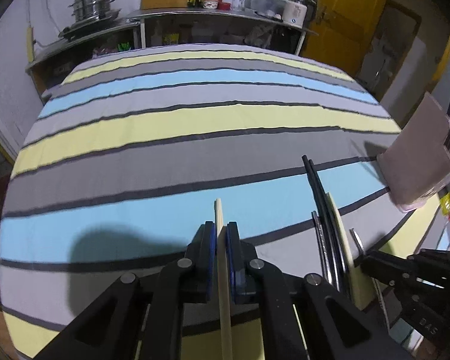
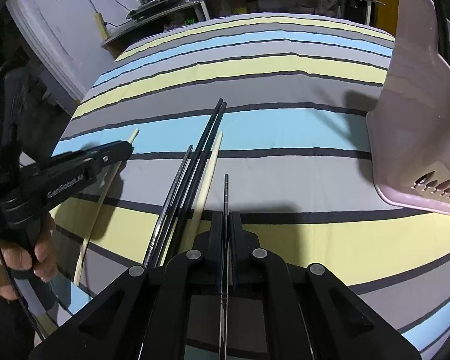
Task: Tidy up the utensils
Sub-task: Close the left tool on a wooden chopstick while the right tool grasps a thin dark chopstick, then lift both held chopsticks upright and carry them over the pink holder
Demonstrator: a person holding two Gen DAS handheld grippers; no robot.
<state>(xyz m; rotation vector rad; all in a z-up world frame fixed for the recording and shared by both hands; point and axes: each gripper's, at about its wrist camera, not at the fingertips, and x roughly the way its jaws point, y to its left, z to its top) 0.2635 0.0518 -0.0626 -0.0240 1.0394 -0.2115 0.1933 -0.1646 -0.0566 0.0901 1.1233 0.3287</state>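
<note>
My left gripper [image 1: 222, 232] is shut on a pale wooden chopstick [image 1: 219, 214] that runs back between its pads; the same chopstick shows in the right wrist view [image 2: 99, 204], held low over the striped cloth. My right gripper [image 2: 226, 220] is shut on a thin metal chopstick [image 2: 226, 189] pointing forward. Between the grippers lie two black chopsticks [image 2: 204, 147], another metal chopstick [image 2: 174, 189] and a second pale wooden chopstick [image 2: 210, 168]. The pink utensil holder [image 2: 417, 114] stands at the right, also in the left wrist view [image 1: 417, 162].
The striped cloth [image 1: 165, 126] covers the table. Behind it is a steel counter [image 1: 195, 15] with a steamer pot [image 1: 93, 3], bottles and jars. A yellow door [image 1: 351, 15] is at the back right. A hand [image 2: 18, 261] holds the left gripper.
</note>
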